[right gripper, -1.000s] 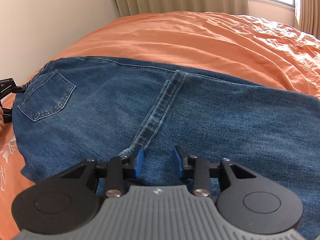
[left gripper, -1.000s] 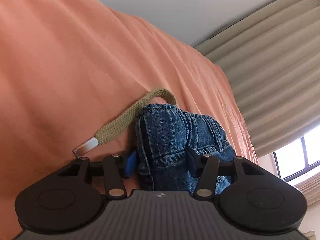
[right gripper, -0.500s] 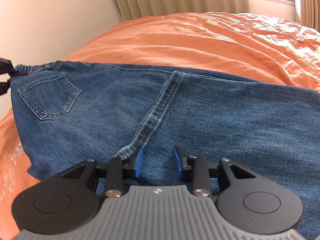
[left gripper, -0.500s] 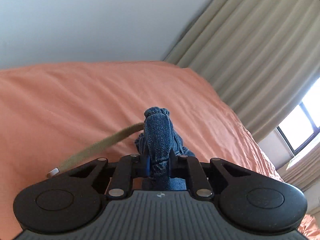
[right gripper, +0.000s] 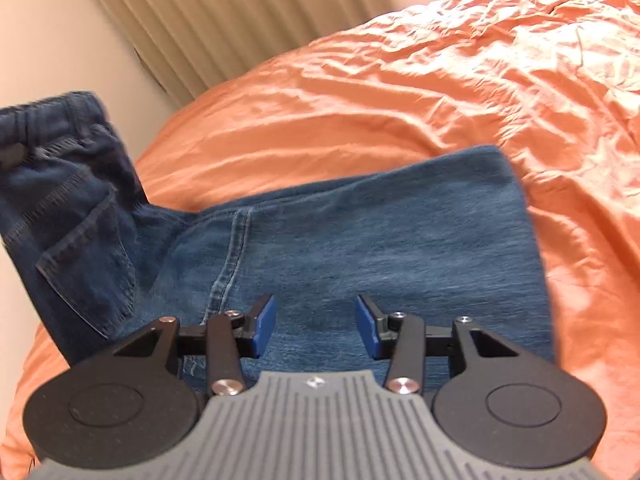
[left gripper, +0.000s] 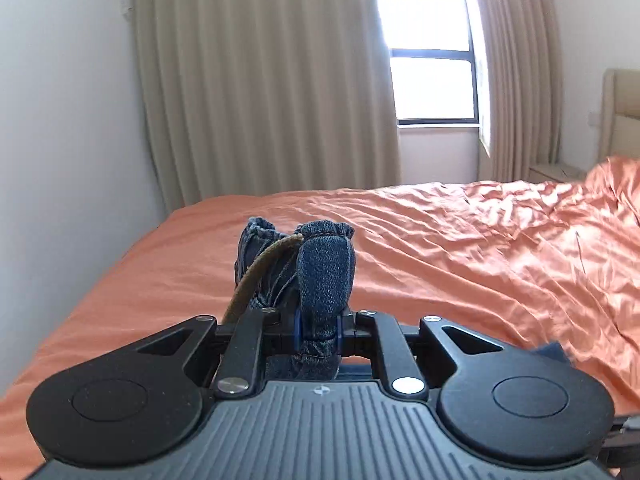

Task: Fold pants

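Note:
Blue denim pants lie across the orange bed, legs flat toward the right. Their waistband end is lifted off the bed at the left, back pocket showing. In the left wrist view my left gripper is shut on a bunched fold of the waistband, held up above the bed; a tan drawstring hangs from it to the left. My right gripper hovers low over the pant legs, its jaws opening, blue pads apart with nothing pinched between them.
The orange bedspread is wrinkled, stretching far to the right. A white wall runs along the bed's left side. Beige curtains and a window stand behind the bed. A headboard is at the far right.
My left gripper closed on the waistband, rolled upright and lifted it up off the bed. My right gripper's jaws spread wider and it shifted right along the legs.

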Action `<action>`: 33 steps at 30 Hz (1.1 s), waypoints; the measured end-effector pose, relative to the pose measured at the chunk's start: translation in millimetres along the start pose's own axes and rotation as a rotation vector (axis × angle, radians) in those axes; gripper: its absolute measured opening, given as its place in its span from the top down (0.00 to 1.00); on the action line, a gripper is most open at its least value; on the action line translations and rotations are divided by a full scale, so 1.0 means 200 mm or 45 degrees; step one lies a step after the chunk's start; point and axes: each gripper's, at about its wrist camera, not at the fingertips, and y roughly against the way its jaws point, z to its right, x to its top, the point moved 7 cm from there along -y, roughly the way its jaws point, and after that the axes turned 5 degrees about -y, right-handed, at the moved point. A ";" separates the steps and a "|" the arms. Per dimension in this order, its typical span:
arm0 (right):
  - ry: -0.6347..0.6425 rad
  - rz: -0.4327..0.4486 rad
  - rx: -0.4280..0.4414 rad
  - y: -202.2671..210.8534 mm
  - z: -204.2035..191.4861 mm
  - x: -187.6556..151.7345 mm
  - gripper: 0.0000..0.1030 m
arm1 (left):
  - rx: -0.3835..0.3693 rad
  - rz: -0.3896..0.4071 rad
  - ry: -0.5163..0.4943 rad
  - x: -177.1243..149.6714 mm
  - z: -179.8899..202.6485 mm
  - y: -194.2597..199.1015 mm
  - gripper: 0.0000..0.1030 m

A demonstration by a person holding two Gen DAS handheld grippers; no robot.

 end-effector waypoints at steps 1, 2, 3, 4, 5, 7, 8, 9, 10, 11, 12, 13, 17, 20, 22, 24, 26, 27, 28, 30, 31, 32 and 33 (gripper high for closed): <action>-0.007 0.013 -0.009 0.03 0.02 0.01 0.60 | -0.007 -0.010 -0.042 -0.03 0.09 -0.01 0.84; -0.029 0.020 -0.012 0.05 0.05 0.03 0.60 | -0.018 -0.022 -0.088 -0.07 0.19 -0.03 0.84; -0.059 0.020 -0.012 0.07 0.08 0.04 0.60 | -0.045 -0.046 -0.125 -0.12 0.28 -0.02 0.84; -0.092 0.020 -0.012 0.09 0.12 0.05 0.59 | -0.075 -0.075 -0.149 -0.16 0.37 -0.03 0.84; -0.119 0.019 -0.015 0.10 0.15 0.05 0.59 | -0.100 -0.104 -0.169 -0.21 0.44 -0.05 0.84; -0.168 0.012 -0.025 0.12 0.22 0.06 0.59 | -0.160 -0.188 -0.209 -0.32 0.57 -0.02 0.84; -0.192 0.011 -0.033 0.13 0.26 0.07 0.59 | -0.183 -0.236 -0.221 -0.37 0.62 -0.04 0.84; -0.209 0.013 -0.038 0.14 0.28 0.08 0.58 | -0.203 -0.297 -0.229 -0.44 0.65 -0.03 0.84; -0.226 0.016 -0.042 0.15 0.31 0.08 0.58 | -0.216 -0.338 -0.219 -0.48 0.67 -0.02 0.84; -0.242 0.016 -0.043 0.15 0.33 0.08 0.57 | -0.238 -0.377 -0.194 -0.52 0.67 -0.03 0.81; -0.261 0.015 -0.035 0.16 0.35 0.09 0.56 | -0.276 -0.419 -0.163 -0.55 0.68 -0.02 0.79; -0.281 0.012 -0.017 0.15 0.36 0.09 0.55 | -0.328 -0.459 -0.130 -0.57 0.68 -0.02 0.70; -0.311 -0.010 0.038 0.13 0.34 0.10 0.55 | -0.610 -0.617 0.095 -0.62 0.67 -0.05 0.26; -0.339 -0.038 0.090 0.12 0.32 0.08 0.55 | -0.687 -0.642 0.211 -0.60 0.61 -0.07 0.24; -0.382 -0.056 0.128 0.11 0.33 0.06 0.55 | -0.720 -0.626 0.271 -0.56 0.55 -0.04 0.26; -0.401 -0.057 0.151 0.11 0.32 0.06 0.54 | -0.724 -0.594 0.293 -0.52 0.49 0.00 0.26; -0.408 -0.048 0.186 0.11 0.29 0.07 0.54 | -0.703 -0.544 0.279 -0.47 0.42 0.04 0.26; -0.410 -0.044 0.210 0.11 0.28 0.07 0.53 | -0.680 -0.515 0.274 -0.45 0.37 0.05 0.26; -0.408 -0.037 0.239 0.11 0.26 0.08 0.53 | -0.641 -0.483 0.263 -0.42 0.33 0.04 0.26; -0.397 -0.030 0.299 0.07 0.21 0.08 0.53 | -0.553 -0.433 0.218 -0.38 0.24 0.02 0.27; -0.403 -0.034 0.331 0.05 0.18 0.09 0.54 | -0.506 -0.407 0.193 -0.36 0.20 0.01 0.28; -0.417 -0.039 0.363 0.02 0.15 0.09 0.55 | -0.469 -0.394 0.179 -0.36 0.15 -0.01 0.28; -0.432 -0.045 0.384 -0.02 0.13 0.09 0.55 | -0.440 -0.390 0.171 -0.36 0.10 -0.04 0.28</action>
